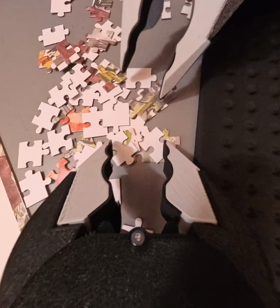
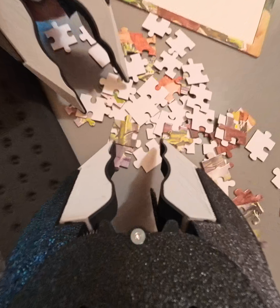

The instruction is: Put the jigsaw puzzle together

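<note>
Grey tabletop (image 2: 235,86): puzzle pieces (image 2: 152,103) between both gaping tongs (image 2: 136,145).

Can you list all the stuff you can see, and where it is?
White-backed cardboard jigsaw pieces: many, too heaped to count; mostly face down showing white, some showing red, orange and yellow-green print; piled on the tabletop between both claws.
Rectangular puzzle board with printed border: one, cream middle with a brown and yellow-green edge; beside the pile, at the picture's edge.
Flat grey tabletop: one, grey; under everything.
Dark dotted fabric: one patch, black-brown; beside the table.
Left claw: one, grey fingers, black pads; open over the pile.
Right claw: one, same colours; open over the pile.
</note>
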`<state>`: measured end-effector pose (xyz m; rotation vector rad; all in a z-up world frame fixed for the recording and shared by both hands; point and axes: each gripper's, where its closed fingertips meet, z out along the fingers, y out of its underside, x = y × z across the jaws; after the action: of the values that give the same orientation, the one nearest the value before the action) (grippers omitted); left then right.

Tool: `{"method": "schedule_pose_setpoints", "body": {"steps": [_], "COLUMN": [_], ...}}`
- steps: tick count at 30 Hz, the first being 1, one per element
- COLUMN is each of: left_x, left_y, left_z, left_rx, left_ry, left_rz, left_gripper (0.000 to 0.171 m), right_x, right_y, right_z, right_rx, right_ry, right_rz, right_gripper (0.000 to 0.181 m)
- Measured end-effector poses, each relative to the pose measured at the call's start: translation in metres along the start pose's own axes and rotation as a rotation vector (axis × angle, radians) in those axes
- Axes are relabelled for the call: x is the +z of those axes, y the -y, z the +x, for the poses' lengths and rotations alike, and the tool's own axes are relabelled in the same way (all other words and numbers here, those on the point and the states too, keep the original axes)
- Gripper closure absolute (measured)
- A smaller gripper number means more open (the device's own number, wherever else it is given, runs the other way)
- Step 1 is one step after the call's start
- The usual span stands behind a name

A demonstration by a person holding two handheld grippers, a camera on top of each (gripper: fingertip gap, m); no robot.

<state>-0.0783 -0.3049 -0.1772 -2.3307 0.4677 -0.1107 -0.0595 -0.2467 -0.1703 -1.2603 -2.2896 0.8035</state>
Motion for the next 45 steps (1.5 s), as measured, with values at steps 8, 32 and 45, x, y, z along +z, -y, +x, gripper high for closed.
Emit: {"method": "schedule_pose_setpoints", "body": {"steps": [8, 32, 45], "left_x": [-0.041, -0.048, -0.034], "left_y": [0.024, 0.039, -0.035], "left_z": [-0.035, -0.035, -0.065], "left_rx": [-0.136, -0.313, -0.325], "left_ry": [0.092, -0.059, 0.107], "left_rz": [0.196, 0.379, 0.063], "left_gripper": [0.171, 0.149, 0.098], "right_x": [0.020, 0.028, -0.001], "right_y": [0.019, 0.014, -0.021], "right_z": [-0.022, -0.001, 0.082], "right_rx": [-0.061, 0.068, 0.328], "right_ry": [0.061, 0.131, -0.050], "right_rz": [0.012, 0.023, 0.027], "right_gripper": [0.129, 0.148, 0.101]}}
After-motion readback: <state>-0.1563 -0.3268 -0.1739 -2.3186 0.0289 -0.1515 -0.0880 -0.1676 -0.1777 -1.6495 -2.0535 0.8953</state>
